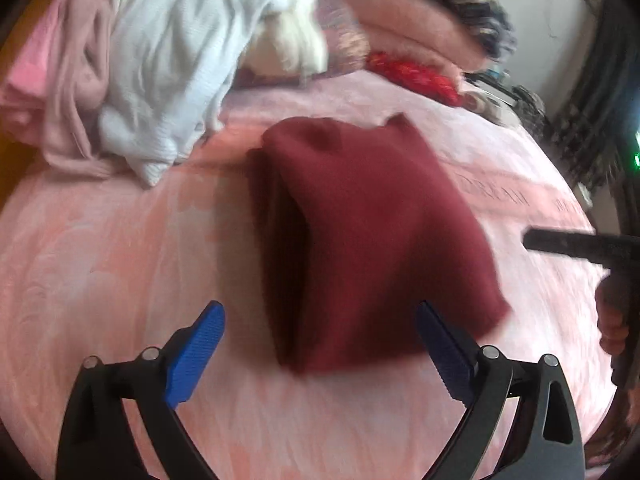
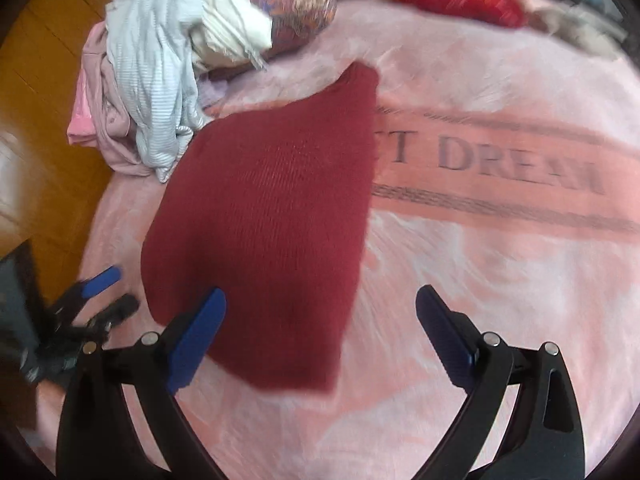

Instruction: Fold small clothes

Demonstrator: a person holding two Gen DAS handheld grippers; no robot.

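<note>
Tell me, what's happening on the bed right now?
Left gripper and right gripper open, fingers empty. Dark red knit garment lies folded on pink blanket. Unfolded clothes pile beyond, nothing in the way.

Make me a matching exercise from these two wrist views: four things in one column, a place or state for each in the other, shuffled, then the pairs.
Things:
1. dark red knitted garment
2. pale blue ribbed garment
3. bright red fuzzy item
4. left gripper

Places or states:
A. crumpled in the pile at the bed's edge
B. folded, lying flat mid-bed
C. jaws wide apart, nothing between the pads
D. far side of the pink printed bedspread

Pairs: 1-B, 2-A, 3-D, 4-C
</note>
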